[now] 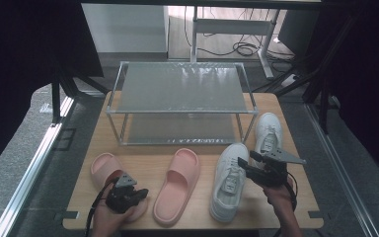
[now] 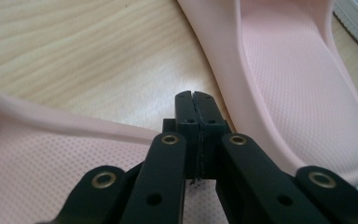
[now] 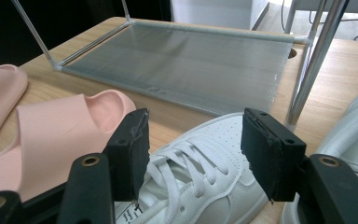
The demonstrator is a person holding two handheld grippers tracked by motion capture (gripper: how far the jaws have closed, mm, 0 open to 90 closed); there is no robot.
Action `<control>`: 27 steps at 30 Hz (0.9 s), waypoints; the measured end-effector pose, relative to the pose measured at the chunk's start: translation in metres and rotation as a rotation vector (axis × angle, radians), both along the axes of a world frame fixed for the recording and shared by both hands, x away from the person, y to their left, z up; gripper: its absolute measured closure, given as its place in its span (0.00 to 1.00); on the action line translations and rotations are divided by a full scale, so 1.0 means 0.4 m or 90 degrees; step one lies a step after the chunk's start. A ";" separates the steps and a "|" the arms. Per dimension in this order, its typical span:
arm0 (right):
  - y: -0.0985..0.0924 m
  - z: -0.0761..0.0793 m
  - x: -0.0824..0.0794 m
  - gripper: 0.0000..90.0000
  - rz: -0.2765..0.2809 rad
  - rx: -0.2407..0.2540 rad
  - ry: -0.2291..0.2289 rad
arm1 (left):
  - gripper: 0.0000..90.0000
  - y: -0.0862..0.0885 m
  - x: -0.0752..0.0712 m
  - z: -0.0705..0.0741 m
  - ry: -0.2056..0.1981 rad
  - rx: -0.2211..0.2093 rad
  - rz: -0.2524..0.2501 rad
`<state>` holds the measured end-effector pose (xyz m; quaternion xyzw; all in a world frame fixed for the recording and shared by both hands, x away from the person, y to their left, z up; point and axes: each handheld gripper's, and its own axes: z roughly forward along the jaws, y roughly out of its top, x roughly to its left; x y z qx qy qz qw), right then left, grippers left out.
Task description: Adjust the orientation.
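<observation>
I had the left tool [image 1: 139,193] pressed together with nothing between its jaws, low over the heel of the left pink slide [image 1: 109,173] at seven o'clock on the surface [image 1: 197,148]. My right tool [image 1: 244,164] stood apart above the near white sneaker [image 1: 227,182] at five o'clock, laces between the jaws, untouched.

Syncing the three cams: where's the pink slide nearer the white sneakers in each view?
High view: right pink slide, bottom centre, toe toward the shoe rack.
Left gripper view: upper right, beyond the shut jaws.
Right gripper view: left, behind the left jaw.
Shared landmark: left white sneaker, right beside it.
</observation>
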<state>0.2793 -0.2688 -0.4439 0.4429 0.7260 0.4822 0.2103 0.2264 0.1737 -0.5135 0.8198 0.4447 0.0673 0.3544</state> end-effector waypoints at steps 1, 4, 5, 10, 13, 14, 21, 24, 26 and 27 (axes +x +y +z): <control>-0.002 0.000 -0.001 0.47 -0.002 0.000 0.000 | 1.00 0.004 -0.005 0.001 0.000 0.002 0.000; -0.005 0.001 -0.002 0.47 -0.005 0.000 0.000 | 1.00 0.019 -0.020 0.001 0.004 0.001 0.001; -0.005 0.001 -0.003 0.47 -0.007 0.000 0.000 | 1.00 0.024 -0.025 0.001 0.005 0.001 0.002; -0.007 0.001 -0.005 0.47 -0.009 -0.001 -0.001 | 1.00 0.046 -0.044 0.001 0.007 -0.001 0.008; -0.008 0.000 -0.004 0.47 -0.011 -0.002 0.000 | 1.00 0.065 -0.062 0.001 0.009 -0.002 0.014; -0.008 0.000 -0.004 0.47 -0.011 -0.002 0.000 | 1.00 0.065 -0.062 0.001 0.009 -0.002 0.014; -0.009 -0.002 -0.003 0.46 -0.013 -0.004 0.003 | 1.00 0.105 -0.093 0.002 0.016 0.000 0.032; -0.009 -0.002 -0.002 0.46 -0.014 -0.004 0.004 | 1.00 0.112 -0.098 0.003 0.017 0.000 0.034; -0.009 -0.003 -0.002 0.46 -0.014 -0.004 0.004 | 1.00 0.119 -0.103 0.003 0.018 0.000 0.038; -0.009 -0.003 -0.002 0.46 -0.014 -0.005 0.005 | 1.00 0.127 -0.107 0.003 0.019 0.001 0.041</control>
